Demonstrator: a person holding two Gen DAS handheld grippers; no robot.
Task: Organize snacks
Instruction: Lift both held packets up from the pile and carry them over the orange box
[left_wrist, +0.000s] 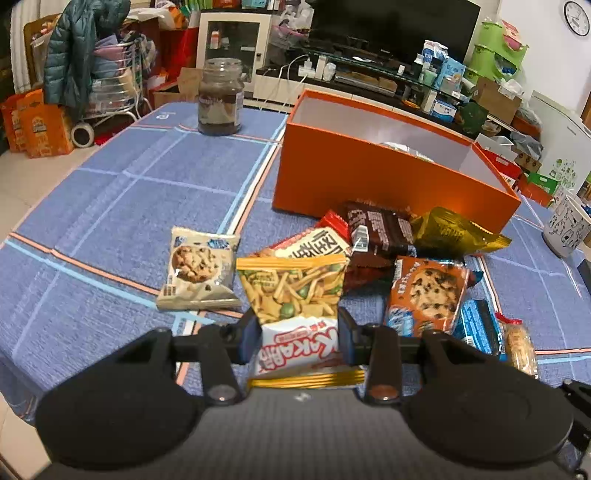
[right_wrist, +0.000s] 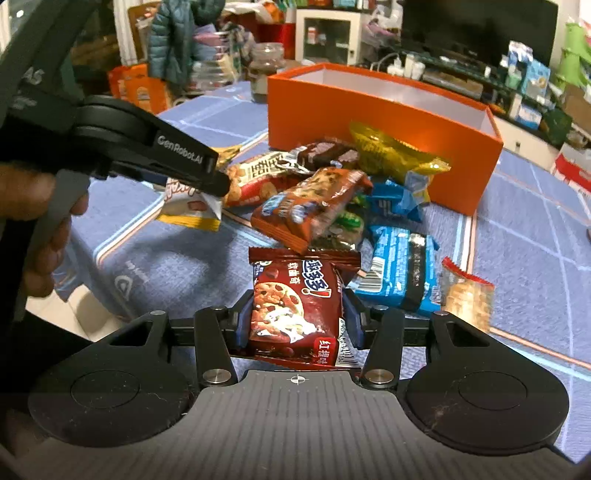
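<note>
My left gripper (left_wrist: 297, 338) is shut on a yellow pea-stick snack packet (left_wrist: 293, 291), its blue pads pinching the packet's white lower half. The same gripper (right_wrist: 207, 184) shows from the side in the right wrist view, holding that packet (right_wrist: 192, 210) just above the cloth. My right gripper (right_wrist: 297, 319) is shut on a dark red cookie packet (right_wrist: 295, 306). A pile of snack packets (left_wrist: 384, 232) lies in front of the orange box (left_wrist: 369, 184). A white cookie packet (left_wrist: 197, 269) lies alone to the left.
The orange box (right_wrist: 369, 114) is open on top, with something pale low inside. A dark glass jar (left_wrist: 221, 98) stands at the far side of the blue checked tablecloth (left_wrist: 110, 206). A white patterned cup (left_wrist: 565, 225) stands at the right. A hand (right_wrist: 44, 236) grips the left tool.
</note>
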